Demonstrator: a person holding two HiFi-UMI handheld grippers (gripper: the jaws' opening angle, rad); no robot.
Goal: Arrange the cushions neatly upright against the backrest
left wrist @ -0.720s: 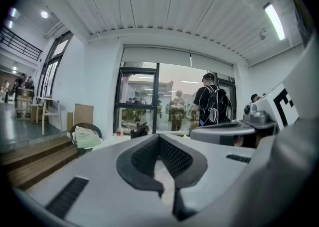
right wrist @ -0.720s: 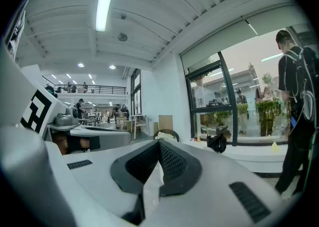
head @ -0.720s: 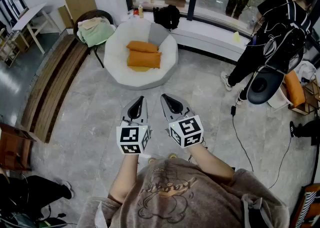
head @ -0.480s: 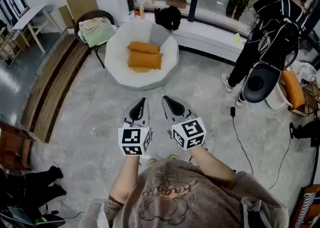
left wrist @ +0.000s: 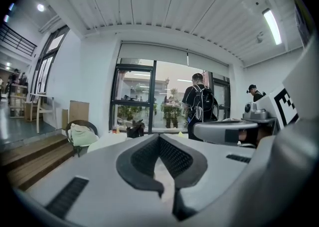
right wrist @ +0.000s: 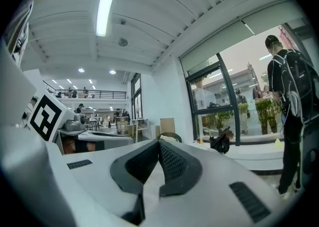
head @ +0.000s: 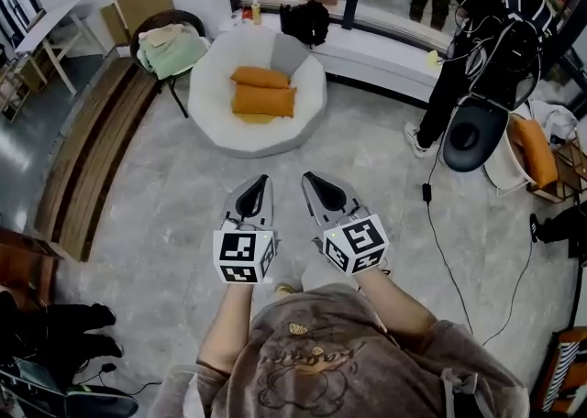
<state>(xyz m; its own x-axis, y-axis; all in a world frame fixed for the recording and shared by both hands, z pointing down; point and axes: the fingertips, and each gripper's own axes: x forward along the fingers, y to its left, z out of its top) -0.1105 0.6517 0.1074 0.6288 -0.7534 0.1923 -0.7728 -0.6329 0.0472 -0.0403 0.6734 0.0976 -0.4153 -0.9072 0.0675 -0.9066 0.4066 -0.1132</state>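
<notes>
A round white seat stands ahead on the grey floor. On it lie two orange cushions, one behind the other, flat. A grey cushion leans at the seat's back. My left gripper and right gripper are held side by side well short of the seat, pointing toward it. Both are shut with nothing between the jaws. The left gripper shows its pads meeting at the tip in its own view, and so does the right gripper.
A person in black with a backpack stands at the right beside a black round object. A cable trails on the floor. A chair with green cloth and a wooden step lie left. A black bag sits on the window ledge.
Both grippers stay shut and side by side. The right one has drifted slightly right. The person at the right has shifted a little, and the seat sits slightly higher in the head view.
</notes>
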